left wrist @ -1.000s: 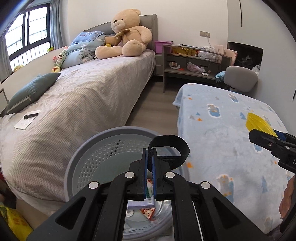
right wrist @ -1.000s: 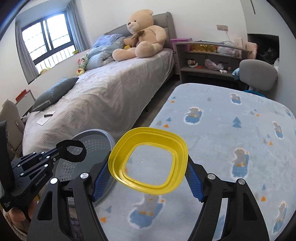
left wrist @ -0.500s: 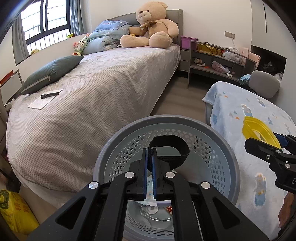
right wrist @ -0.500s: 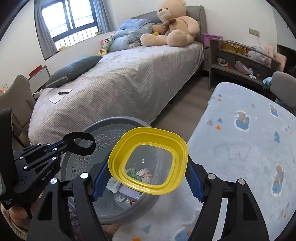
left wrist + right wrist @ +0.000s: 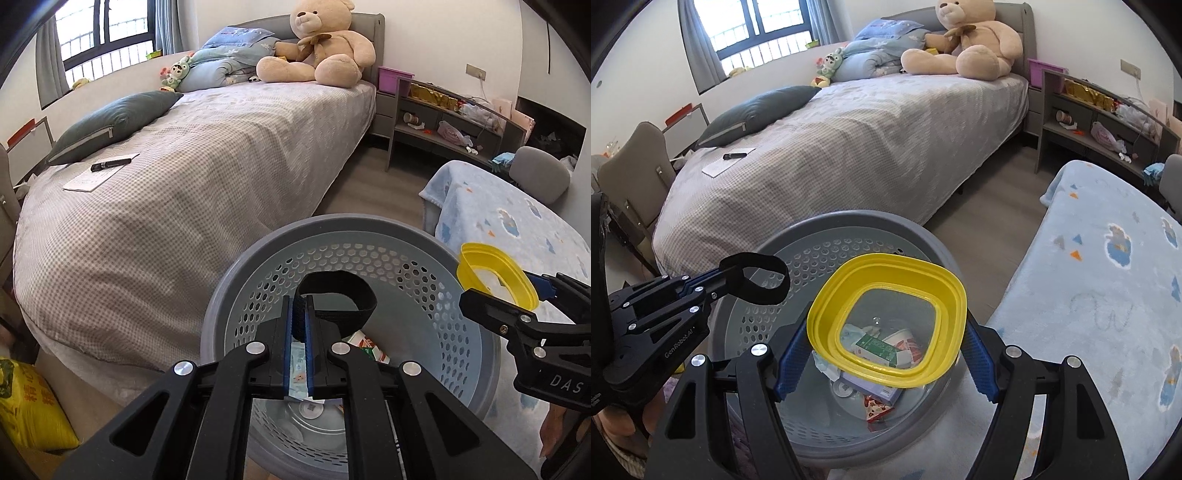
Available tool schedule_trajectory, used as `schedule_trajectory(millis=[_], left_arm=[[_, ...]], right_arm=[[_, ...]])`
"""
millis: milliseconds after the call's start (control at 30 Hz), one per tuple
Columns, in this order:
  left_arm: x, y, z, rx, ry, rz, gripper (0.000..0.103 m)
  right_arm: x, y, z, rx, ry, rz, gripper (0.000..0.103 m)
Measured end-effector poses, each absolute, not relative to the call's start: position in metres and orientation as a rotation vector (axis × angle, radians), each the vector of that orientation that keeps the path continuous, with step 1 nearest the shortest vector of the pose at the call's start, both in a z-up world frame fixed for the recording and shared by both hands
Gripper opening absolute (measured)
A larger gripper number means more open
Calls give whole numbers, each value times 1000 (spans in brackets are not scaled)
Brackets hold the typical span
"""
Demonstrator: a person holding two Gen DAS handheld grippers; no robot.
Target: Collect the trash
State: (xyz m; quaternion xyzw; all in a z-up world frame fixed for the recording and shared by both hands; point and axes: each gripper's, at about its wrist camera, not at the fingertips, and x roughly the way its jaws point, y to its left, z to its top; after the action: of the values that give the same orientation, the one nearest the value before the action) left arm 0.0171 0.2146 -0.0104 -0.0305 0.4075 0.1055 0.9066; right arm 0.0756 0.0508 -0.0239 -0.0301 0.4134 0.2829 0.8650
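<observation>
Right wrist shows your right hand-held gripper [image 5: 882, 354] pinching the yellow lid [image 5: 886, 321] directly above the grey basket [image 5: 827, 243], mouth below.

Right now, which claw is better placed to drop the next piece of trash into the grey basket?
The right claw. It grips the yellow lid directly over the grey basket, above the trash inside. The left claw is shut on a black strap by the basket's near wall.

A home bedroom: a made bed [image 5: 207, 155] with a teddy bear [image 5: 317, 48] at its head, shelves [image 5: 443, 122] beside it
</observation>
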Motion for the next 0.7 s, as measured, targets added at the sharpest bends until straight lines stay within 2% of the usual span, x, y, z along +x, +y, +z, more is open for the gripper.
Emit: schedule_trajectory(millis=[67,167,233,400,700], left_arm=[[15,214,-9,-64,833,222,8],[14,213,-8,-55,825,229,17],[13,211,-8,-52,821,234,33],[12,211,-6,-54,806,245,49],[13,215,-8,-79,810,265,55]], right_arm=[[77,52,-24,-63,866,597,73],[76,51,-23,-63,862,601,73],[77,51,-23,-61,861,602,79],[77,47,-22,-51,856,594,80],[77,46,-24,-48,862,587,80]])
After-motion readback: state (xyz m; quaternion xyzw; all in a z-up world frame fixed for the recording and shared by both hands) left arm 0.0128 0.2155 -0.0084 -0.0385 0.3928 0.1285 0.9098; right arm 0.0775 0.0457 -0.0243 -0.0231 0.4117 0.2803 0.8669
